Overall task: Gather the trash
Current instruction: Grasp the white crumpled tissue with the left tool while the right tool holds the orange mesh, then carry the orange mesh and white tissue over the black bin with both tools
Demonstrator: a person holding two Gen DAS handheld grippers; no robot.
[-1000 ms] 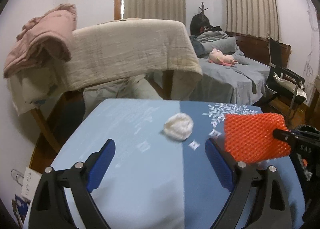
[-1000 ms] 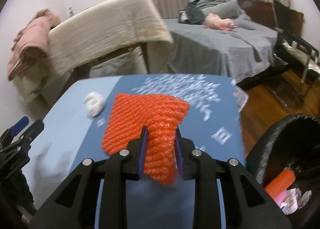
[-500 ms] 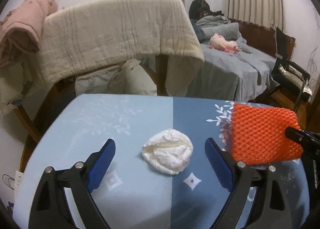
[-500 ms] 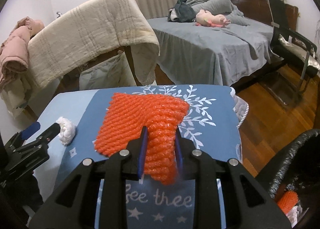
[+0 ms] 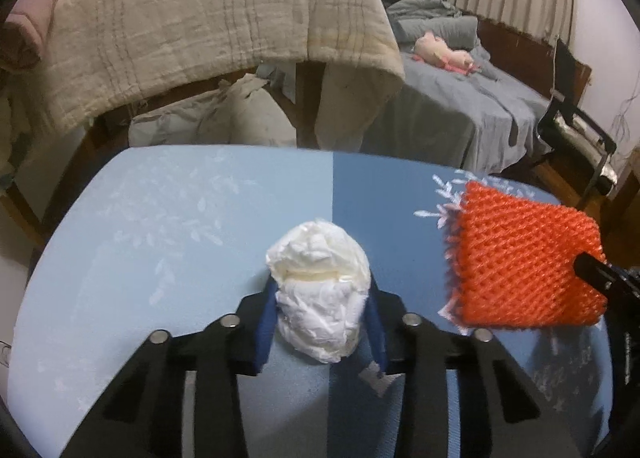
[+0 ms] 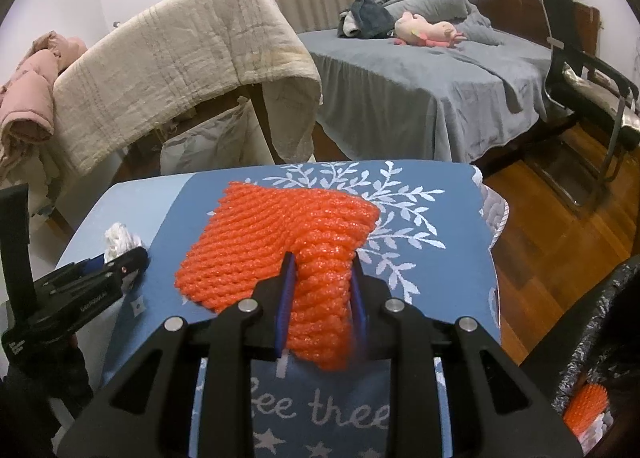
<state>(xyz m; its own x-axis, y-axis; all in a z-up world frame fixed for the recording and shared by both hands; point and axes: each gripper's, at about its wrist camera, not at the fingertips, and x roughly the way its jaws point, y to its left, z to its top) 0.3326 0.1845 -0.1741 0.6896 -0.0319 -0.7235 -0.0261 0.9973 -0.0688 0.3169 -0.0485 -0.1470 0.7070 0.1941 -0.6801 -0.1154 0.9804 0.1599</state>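
Note:
A crumpled white paper wad (image 5: 320, 258) lies on the blue tablecloth (image 5: 160, 226). My left gripper (image 5: 322, 290) has its jaws closing around it, and the blue pads press the wad's sides. From the right wrist view, the same wad (image 6: 118, 240) pokes out past the left gripper (image 6: 120, 262). My right gripper (image 6: 320, 270) is shut on an orange foam net (image 6: 280, 230), which hangs just above the cloth. In the left wrist view that orange net (image 5: 520, 258) is to the right of the wad.
A bin lined with a black bag (image 6: 600, 338) stands low at the right of the table, with another orange net (image 6: 586, 412) inside. Beyond the table are a chair draped with a beige blanket (image 5: 200, 18), a grey bed (image 6: 420, 78) and a black chair (image 6: 580, 78).
My left gripper came forward and down over the paper wad, and its jaws went from wide open to squeezing it. The right gripper shifted a little with the orange net, then held still.

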